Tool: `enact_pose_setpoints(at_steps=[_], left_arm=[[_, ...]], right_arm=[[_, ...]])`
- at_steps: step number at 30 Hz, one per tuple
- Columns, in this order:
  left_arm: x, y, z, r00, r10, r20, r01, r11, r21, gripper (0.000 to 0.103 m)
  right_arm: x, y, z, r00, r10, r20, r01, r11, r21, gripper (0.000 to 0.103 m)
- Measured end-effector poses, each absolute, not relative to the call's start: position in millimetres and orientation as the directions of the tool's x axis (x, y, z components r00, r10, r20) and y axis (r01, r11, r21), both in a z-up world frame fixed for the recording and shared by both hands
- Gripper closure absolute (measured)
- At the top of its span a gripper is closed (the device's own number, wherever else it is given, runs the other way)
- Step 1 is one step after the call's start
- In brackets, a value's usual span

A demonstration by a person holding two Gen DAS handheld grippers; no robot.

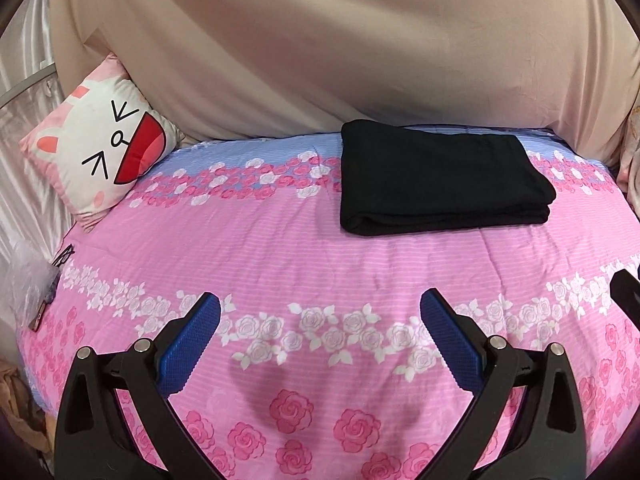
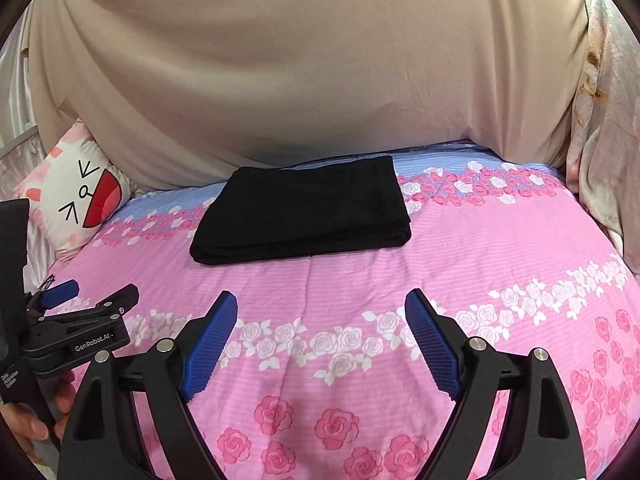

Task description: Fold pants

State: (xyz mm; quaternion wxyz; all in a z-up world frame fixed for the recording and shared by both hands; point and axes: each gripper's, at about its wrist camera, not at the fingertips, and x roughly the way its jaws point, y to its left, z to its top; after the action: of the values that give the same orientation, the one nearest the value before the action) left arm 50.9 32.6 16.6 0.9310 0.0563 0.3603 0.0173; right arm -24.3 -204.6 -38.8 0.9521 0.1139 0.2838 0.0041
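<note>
Both the left gripper [image 1: 320, 312] and the right gripper [image 2: 321, 312] angle down over the floral bedspread [image 1: 280, 248], jaws wide, holding nothing; the black pants [image 1: 440, 176] lie folded in a neat rectangle ahead, near the beige drape [image 1: 320, 40].

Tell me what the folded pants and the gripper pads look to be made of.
Pants: soft matte black fabric, likely a knit; it bends in rounded layers at the fold and shows no sheen.
Pads: blue, probably rubber or textured plastic; a fine grid pattern and ribbed edges cover them.
</note>
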Motion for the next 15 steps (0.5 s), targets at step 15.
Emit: enact_pose_setpoints(at_steps=[15], left_arm=[[51.0, 35.6, 16.7, 0.750, 0.076, -0.657, 0.014, 0.991, 0.131, 0.005]], right_arm=[[-22.3, -198.9, -44.3, 0.827, 0.060, -0.559, 0.072, 0.975, 0.211, 0.018]])
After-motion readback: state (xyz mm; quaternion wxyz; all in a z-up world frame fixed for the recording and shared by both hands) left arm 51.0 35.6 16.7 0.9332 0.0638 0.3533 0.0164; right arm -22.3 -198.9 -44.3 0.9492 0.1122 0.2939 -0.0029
